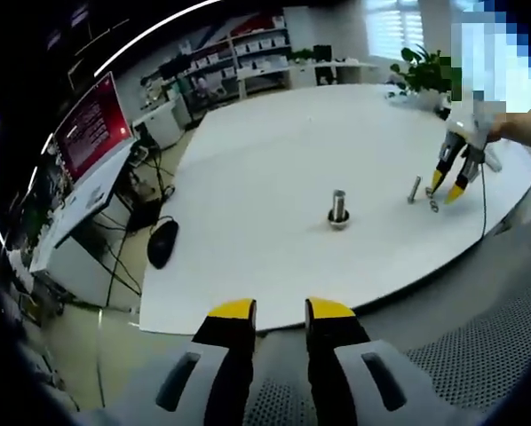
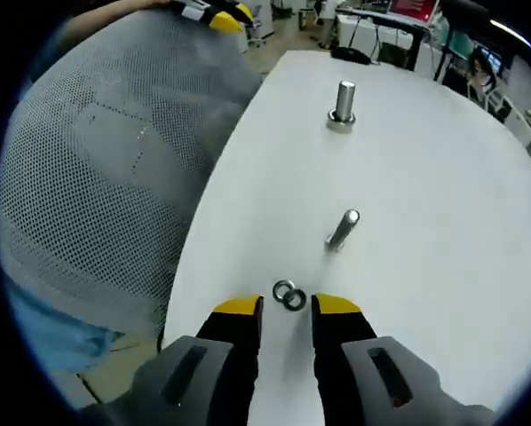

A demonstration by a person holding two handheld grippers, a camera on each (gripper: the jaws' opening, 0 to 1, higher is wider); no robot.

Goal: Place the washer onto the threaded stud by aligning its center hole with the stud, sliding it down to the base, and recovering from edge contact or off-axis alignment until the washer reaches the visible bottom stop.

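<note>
An upright threaded stud (image 1: 338, 209) (image 2: 344, 105) stands on its base near the middle of the white table (image 1: 248, 177). A second bolt (image 2: 343, 229) (image 1: 414, 189) lies on its side closer to the right gripper. Two small washers (image 2: 289, 294) (image 1: 432, 202) rest flat and touching each other on the table, just ahead of my right gripper's (image 2: 288, 306) (image 1: 452, 182) yellow tips. That gripper is open and holds nothing. My left gripper (image 1: 281, 311) is open and empty, held off the table's near edge, well back from the stud.
A grey mesh chair back (image 2: 106, 160) sits beside the table edge. A red-screened monitor (image 1: 92, 124) and a black mouse (image 1: 162, 241) are on a side desk. A potted plant (image 1: 425, 67) stands at the table's far side.
</note>
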